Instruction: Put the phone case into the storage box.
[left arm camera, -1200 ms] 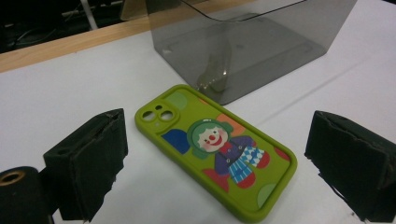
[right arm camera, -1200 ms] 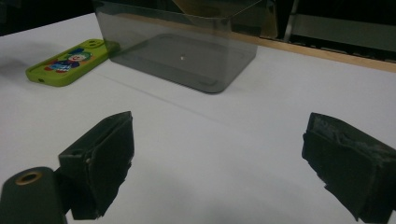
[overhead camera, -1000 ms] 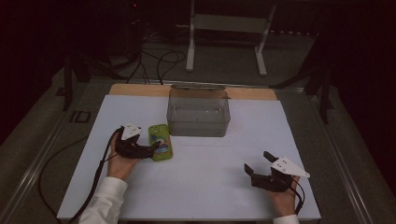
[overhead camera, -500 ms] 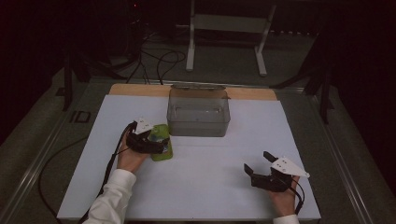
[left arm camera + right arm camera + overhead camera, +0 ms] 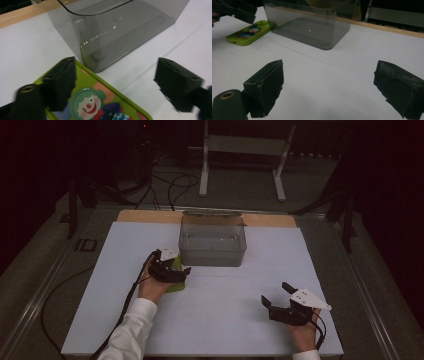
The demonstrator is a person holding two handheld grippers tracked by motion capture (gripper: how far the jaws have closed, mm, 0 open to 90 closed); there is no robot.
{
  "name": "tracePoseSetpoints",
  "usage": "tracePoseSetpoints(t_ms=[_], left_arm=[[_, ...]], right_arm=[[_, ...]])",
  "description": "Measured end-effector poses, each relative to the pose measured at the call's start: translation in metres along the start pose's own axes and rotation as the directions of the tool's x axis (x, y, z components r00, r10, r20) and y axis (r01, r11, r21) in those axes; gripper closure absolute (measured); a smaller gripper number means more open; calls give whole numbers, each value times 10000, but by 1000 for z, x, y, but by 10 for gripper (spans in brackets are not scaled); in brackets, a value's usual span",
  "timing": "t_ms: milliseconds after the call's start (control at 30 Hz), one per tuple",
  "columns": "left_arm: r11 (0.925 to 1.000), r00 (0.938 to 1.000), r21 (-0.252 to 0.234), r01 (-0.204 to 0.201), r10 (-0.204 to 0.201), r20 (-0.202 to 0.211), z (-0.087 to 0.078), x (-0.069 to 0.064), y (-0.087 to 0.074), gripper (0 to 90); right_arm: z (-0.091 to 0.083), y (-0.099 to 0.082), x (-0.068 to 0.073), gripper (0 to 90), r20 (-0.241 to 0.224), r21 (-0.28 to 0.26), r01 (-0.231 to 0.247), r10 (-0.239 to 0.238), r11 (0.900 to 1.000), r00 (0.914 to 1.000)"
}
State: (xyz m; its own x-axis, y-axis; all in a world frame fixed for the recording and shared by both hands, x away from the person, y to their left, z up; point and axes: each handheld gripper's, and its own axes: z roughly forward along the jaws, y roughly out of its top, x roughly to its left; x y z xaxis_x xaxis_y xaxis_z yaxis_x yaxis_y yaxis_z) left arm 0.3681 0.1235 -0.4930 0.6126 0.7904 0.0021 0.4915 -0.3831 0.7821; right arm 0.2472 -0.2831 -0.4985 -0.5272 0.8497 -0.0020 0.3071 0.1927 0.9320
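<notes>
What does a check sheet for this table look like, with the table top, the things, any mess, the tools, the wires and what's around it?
Surface: flat white table top with a wooden far edge.
Job's things: flat green clown-print phone case lying beside the clear grey plastic bin.
Clutter: nothing seen.
Grippers: left tool open over the case, jaws just been closing, not gripping; right tool open, nothing between its jaws.
Cables: black cable trailing from the left tool.
Surroundings: dark floor, white metal stand.
</notes>
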Motion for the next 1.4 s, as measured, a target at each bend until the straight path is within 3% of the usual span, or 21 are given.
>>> tracePoseSetpoints(t_ms=[33, 167, 300, 333, 367, 400, 600, 767, 1267, 1400], left_arm=[[9997, 9997, 264, -13, 20, -236, 4, -3, 1, 299], [9983, 9998, 564, -111, 102, 170, 11, -10, 2, 467], [9949, 9993, 970, -292, 266, 274, 17, -15, -1, 736], [9932, 9983, 1132, -270, 209, 545, 18, -16, -3, 736], [9907, 9982, 1319, -336, 266, 546, 19, -18, -4, 838], [9874, 9983, 1534, -379, 306, 498, 20, -19, -6, 882], [9740, 9980, 2201, -539, 450, 450, 22, -24, -16, 899], [9755, 9993, 2174, -329, 278, 265, 12, -22, -25, 899], [9806, 9977, 1881, 547, -460, -499, -25, 5, -57, 897], [9814, 9977, 1859, 469, -368, -570, -24, 3, -57, 897]], right_arm=[[0, 0, 0, 93, 4, 6, 5, -5, 10000, 10000], [0, 0, 0, 93, 0, 34, 30, -30, 10000, 10000], [0, 0, 0, 93, 2, 24, 23, -23, 10000, 10000], [0, 0, 0, 93, -2, 23, 28, -28, 10000, 10000], [0, 0, 0, 93, -4, 12, 25, -25, 10000, 10000], [0, 0, 0, 93, -6, 12, 24, -24, 10000, 10000], [0, 0, 0, 93, -8, 23, 46, -46, 10000, 10000], [-1, 0, 0, 93, 5, 10, 29, -29, 10000, 10000], [0, 0, 0, 93, 16, 59, 71, -71, 10000, 10000], [1, 0, 0, 93, 17, 71, 69, -69, 10000, 10000]])
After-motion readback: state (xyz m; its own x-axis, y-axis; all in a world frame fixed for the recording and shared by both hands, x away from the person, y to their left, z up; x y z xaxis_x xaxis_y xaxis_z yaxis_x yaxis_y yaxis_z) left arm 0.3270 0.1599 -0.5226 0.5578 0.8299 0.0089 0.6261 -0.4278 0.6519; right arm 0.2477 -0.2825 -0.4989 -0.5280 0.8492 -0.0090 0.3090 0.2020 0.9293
